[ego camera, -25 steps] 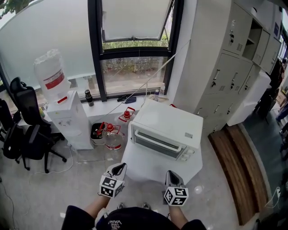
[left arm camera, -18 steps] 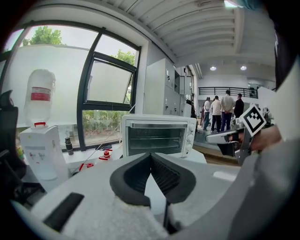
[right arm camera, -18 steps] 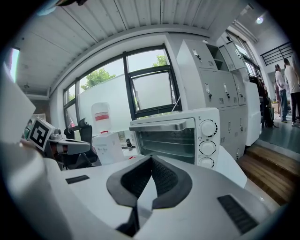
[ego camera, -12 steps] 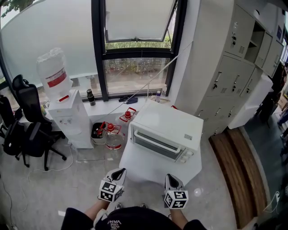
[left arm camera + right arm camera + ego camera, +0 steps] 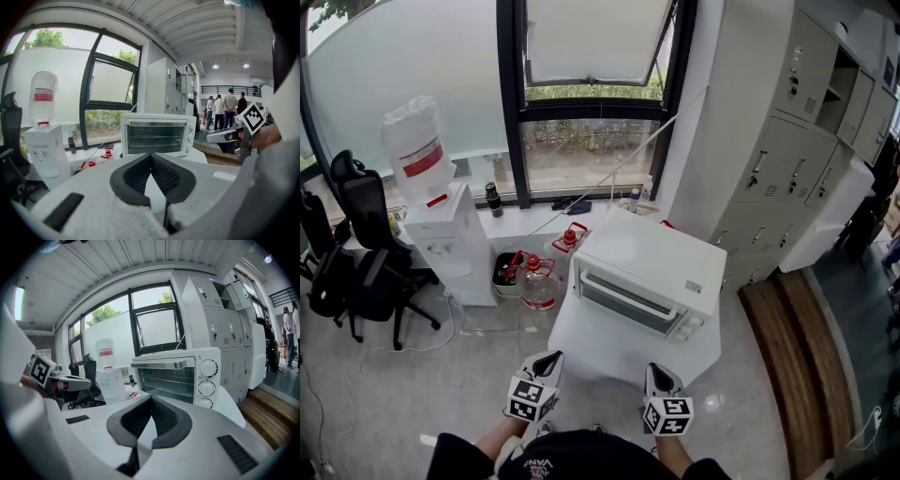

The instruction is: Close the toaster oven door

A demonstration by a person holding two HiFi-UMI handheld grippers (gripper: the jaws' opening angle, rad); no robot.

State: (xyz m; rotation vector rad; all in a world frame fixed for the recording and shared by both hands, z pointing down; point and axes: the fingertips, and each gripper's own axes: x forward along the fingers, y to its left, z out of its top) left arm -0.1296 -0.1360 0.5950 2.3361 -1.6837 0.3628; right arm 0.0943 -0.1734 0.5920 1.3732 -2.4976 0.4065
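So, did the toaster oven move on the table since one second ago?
No. The toaster oven keeps the same place on the white table, at its far side; only the view shifted slightly.

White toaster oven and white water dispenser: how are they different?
The white boxy toaster oven is low and wide on a white table; the white water dispenser is tall and narrow on the floor. The toaster oven has a glass door and three round knobs; the water dispenser carries an upturned clear bottle with a red label. Both are white.
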